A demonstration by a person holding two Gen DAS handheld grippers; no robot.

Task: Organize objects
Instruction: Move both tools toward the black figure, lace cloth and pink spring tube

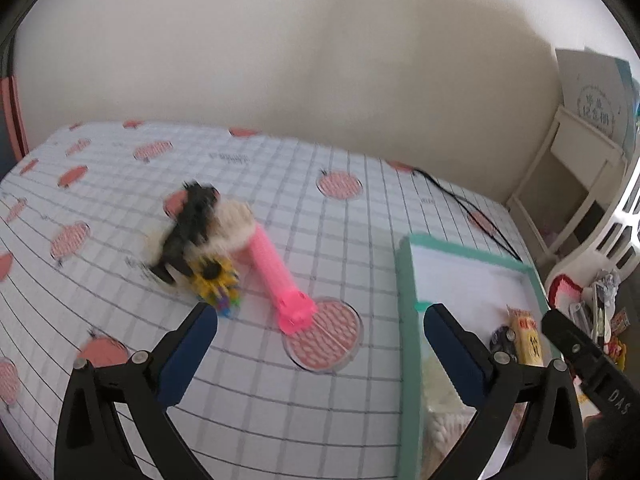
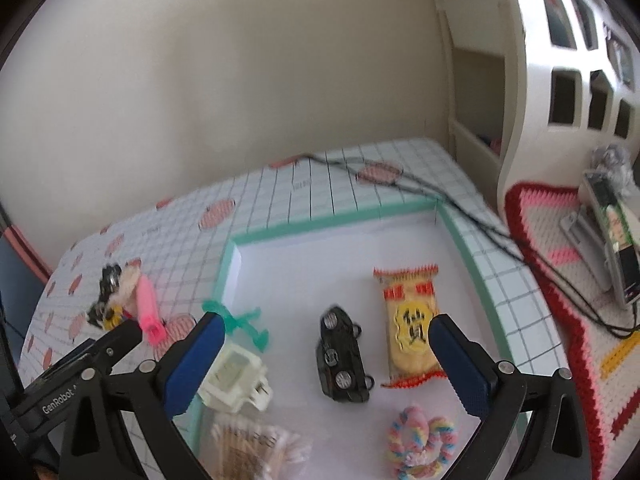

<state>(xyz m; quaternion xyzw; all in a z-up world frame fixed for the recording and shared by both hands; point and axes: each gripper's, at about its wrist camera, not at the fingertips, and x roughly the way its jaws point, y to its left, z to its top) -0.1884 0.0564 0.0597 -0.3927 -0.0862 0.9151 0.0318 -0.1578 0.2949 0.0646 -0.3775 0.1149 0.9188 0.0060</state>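
Note:
A green-rimmed white tray point(image 2: 320, 220) lies on the checked cloth; it also shows in the left wrist view point(image 1: 408, 300). In it lie a black toy car point(image 2: 342, 360), a yellow snack packet point(image 2: 410, 328), a white plug adapter point(image 2: 234, 376), a green clip point(image 2: 244, 320), a pastel hair tie point(image 2: 420, 444) and a bag of cotton swabs point(image 2: 252, 452). Outside it lie a pink tube point(image 1: 276, 276), a yellow block toy point(image 1: 218, 280) and a black-and-white fluffy thing point(image 1: 200, 224). My left gripper point(image 1: 320, 324) is open above the cloth near the tube. My right gripper point(image 2: 326, 338) is open above the tray.
A black cable point(image 2: 440, 196) runs across the cloth's far corner. A white shelf unit point(image 2: 540, 80) stands at the right beside a red-edged crochet mat point(image 2: 560, 280) with a phone on a stand point(image 2: 616, 248). A wall lies behind.

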